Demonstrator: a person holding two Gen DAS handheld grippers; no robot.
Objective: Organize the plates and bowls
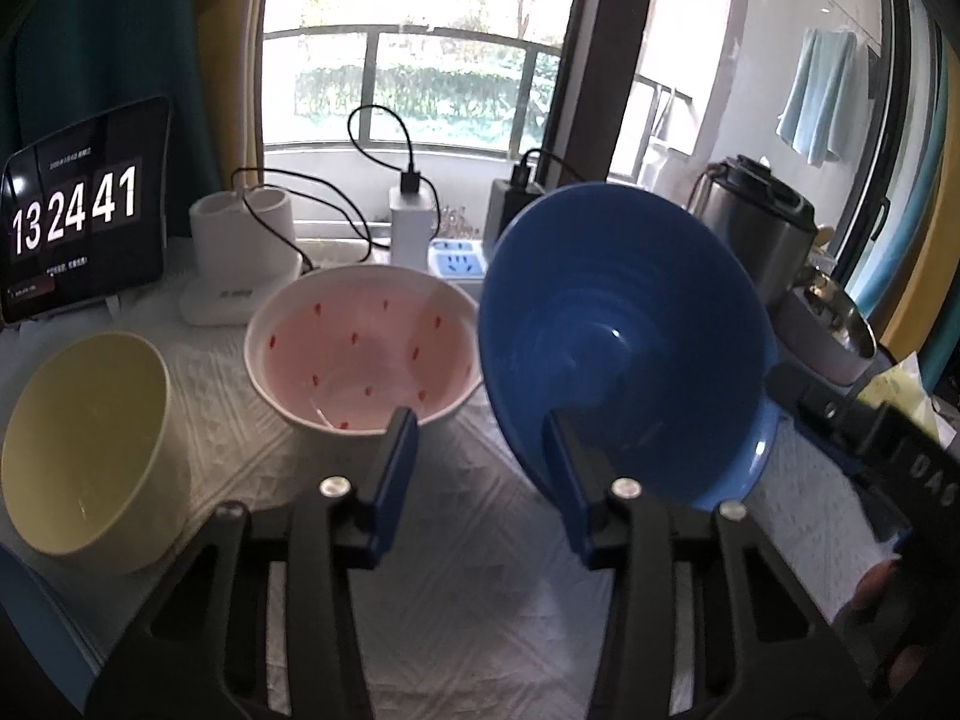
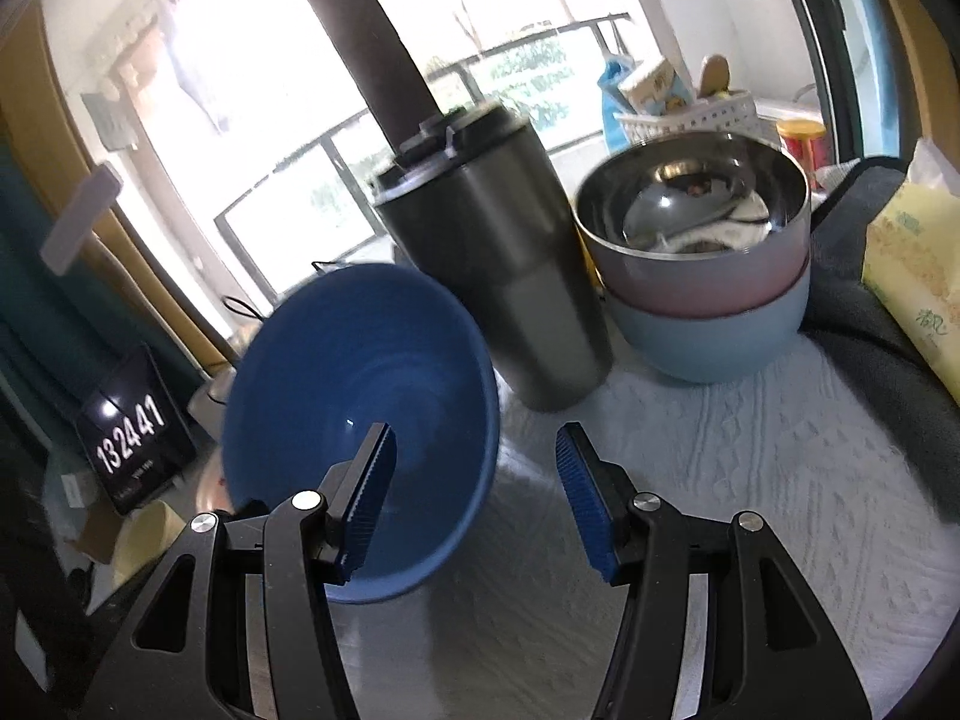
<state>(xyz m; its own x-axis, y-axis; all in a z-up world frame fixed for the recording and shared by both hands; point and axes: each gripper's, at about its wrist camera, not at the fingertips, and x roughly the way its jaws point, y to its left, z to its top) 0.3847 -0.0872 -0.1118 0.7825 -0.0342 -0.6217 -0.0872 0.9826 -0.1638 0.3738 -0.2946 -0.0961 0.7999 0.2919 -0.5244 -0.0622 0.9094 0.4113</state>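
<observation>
L gripper point(image 1: 480, 420) hovers low over the white textured tablecloth point(image 1: 480, 600), jaws spread w/ nothing between them; its R finger point(image 1: 570, 480) overlaps the lower rim of the blue bowl point(image 1: 624, 348), contact can't be told. Blue bowl is tipped up on edge, inside facing the camera, lower rim at the cloth. Just left of it, rims nearly meeting, sits the pink bowl point(image 1: 366, 348), upright, white rim, small red marks inside. Further left, apart, a cream bowl point(image 1: 90, 450), tilted toward the camera.

R gripper point(image 2: 474, 444): jaws wide apart, empty; its L finger point(image 2: 372, 468) shows in front of the blue bowl's inside, touching or not can't be told. R gripper body reads "DAG"-like letters, partly cut off.

Readable text: tablet clock point(image 1: 78, 210) at back left shows "13 24 41"; smaller lines above and below too small to read. Yellow tissue pack point(image 2: 912, 264) at far right has green print, illegible.

Behind blue bowl: steel tumbler point(image 2: 498, 276) w/ dark lid, upright. Right of it, a stack of bowls – steel-lined pink bowl point(image 2: 696, 228) nested in a light blue bowl point(image 2: 708, 336). Back edge: white charger block point(image 1: 411, 222), black cable plugged in, power strip point(image 1: 456, 258).
</observation>
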